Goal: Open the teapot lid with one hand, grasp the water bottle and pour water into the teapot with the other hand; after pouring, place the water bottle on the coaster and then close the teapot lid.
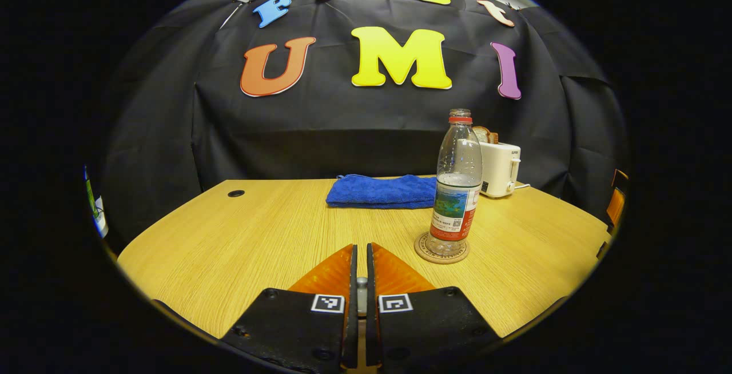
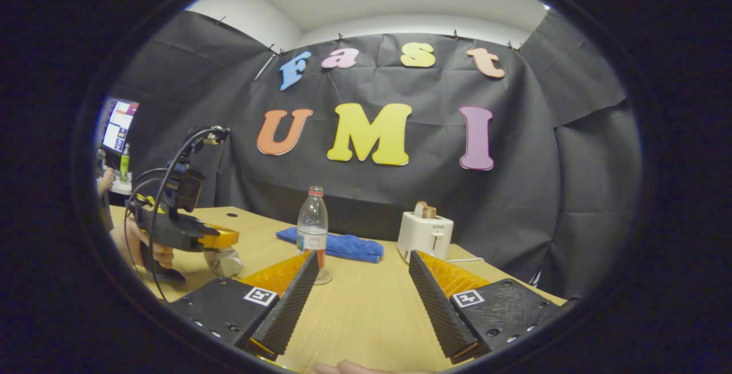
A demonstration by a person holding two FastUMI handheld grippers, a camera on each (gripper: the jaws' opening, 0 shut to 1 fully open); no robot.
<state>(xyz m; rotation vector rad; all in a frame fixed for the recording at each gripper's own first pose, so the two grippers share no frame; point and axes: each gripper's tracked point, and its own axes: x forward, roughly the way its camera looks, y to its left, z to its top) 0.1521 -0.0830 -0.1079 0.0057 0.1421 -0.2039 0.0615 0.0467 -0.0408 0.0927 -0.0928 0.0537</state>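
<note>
Currently: water bottle (image 1: 456, 189) upright on coaster (image 1: 441, 249), on surface (image 1: 240, 237), cap off. Left tool (image 1: 361, 262) narrow, fingers nearly touching around a small pale piece, possibly the lid knob. Right tool (image 2: 363, 279) wide, empty. Teapot (image 2: 223, 261) under left tool in right gripper view. Blue towel (image 1: 382, 191), toaster (image 1: 499, 168) behind bottle.

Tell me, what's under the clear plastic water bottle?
The clear plastic water bottle stands upright on a round brown cork coaster on the wooden table. The bottle's base hides the coaster's middle.
</note>
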